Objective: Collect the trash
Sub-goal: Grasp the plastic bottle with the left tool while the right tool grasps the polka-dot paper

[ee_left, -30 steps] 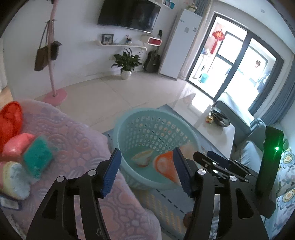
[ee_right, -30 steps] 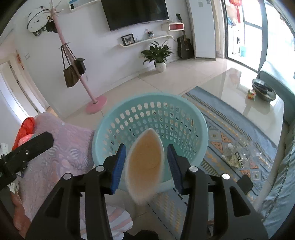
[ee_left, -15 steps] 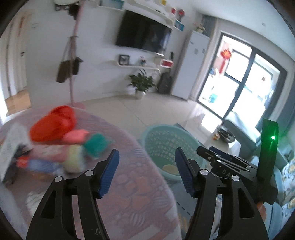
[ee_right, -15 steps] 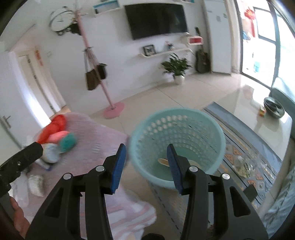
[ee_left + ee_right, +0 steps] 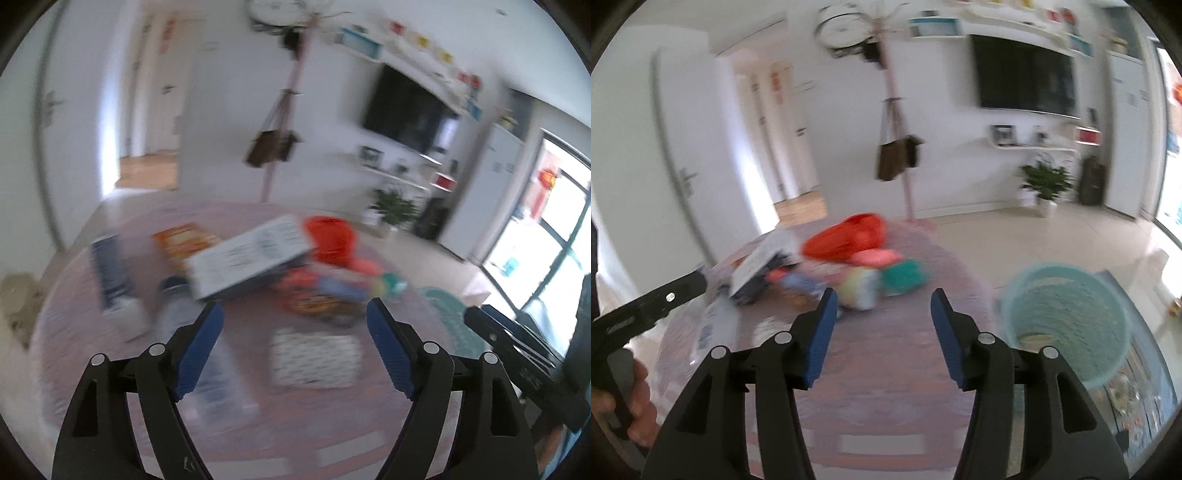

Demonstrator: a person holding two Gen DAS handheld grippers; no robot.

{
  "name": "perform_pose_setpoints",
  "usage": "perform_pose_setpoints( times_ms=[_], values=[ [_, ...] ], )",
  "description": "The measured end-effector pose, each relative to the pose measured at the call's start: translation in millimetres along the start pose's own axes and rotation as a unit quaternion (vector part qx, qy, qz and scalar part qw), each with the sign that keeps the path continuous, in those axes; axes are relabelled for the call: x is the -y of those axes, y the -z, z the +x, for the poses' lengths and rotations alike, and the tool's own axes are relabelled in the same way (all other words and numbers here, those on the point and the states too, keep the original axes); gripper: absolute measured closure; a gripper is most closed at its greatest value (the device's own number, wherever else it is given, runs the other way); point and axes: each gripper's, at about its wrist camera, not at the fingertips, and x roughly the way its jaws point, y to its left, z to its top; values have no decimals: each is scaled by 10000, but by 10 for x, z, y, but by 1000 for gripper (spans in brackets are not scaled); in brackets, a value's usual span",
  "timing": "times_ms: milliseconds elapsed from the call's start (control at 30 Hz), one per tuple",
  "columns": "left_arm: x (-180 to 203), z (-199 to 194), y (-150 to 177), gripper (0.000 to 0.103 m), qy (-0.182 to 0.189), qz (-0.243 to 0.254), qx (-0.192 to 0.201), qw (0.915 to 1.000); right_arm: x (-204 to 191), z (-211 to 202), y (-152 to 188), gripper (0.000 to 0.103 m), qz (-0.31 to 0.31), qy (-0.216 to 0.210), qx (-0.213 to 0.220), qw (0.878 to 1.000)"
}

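Looking at both wrist views, heavy motion blur, so take item names loosely.
Left gripper [image 5: 293, 338]: your jaws stand wide and have just been opening further; nothing between the blue pads [image 5: 199, 347], only the table [image 5: 255, 435] below them.
Right gripper [image 5: 882, 334]: narrower gap than the left, jaws have just been opening too; nothing between them, no pad touches anything.
Table: round, pinkish patterned cloth, fills the lower middle of both views.
Trash pile: centre of the left view, upper-left of centre in the right view, all on the table.
White flat box [image 5: 251, 254]: tilted, resting on top of other items, centre of the left view.
Red bag [image 5: 849, 236]: far side of the pile, just beside a pink packet [image 5: 877, 257].
Green packet [image 5: 903, 277]: just above your right gripper's gap, touching a pale yellowish packet [image 5: 858, 290].
Patterned white packet [image 5: 316, 360]: lies flat between your left fingertips in the frame, but below them, not gripped.
Clear bottle [image 5: 218, 362]: lying by the left pad; contact cannot be told through the blur.
Basket [image 5: 1067, 325]: teal, perforated, on the floor at the right of the right view, apart from the table; pale scraps at its bottom.
Your left hand [image 5: 635, 402]: lower left edge of the right view, wrapped on its gripper's black handle.
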Motion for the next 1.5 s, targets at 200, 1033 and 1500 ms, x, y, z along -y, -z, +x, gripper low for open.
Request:
perform_pose_setpoints(
  times_ms=[200,1033,1500],
  values=[
    [-516,70,83,25,-504,-428,-345,9972,-365,414,108,54,-172,-545,-436,9974],
    [-779,542,176,37,-278,-794,-1156,9897,-719,845,431,49,-955,-1375,-1815,9690],
    [-724,604,236,39,-332,-1016,-1301,9857,-931,1122,429,60,-1381,-1050,-1948,9654]
  ],
)
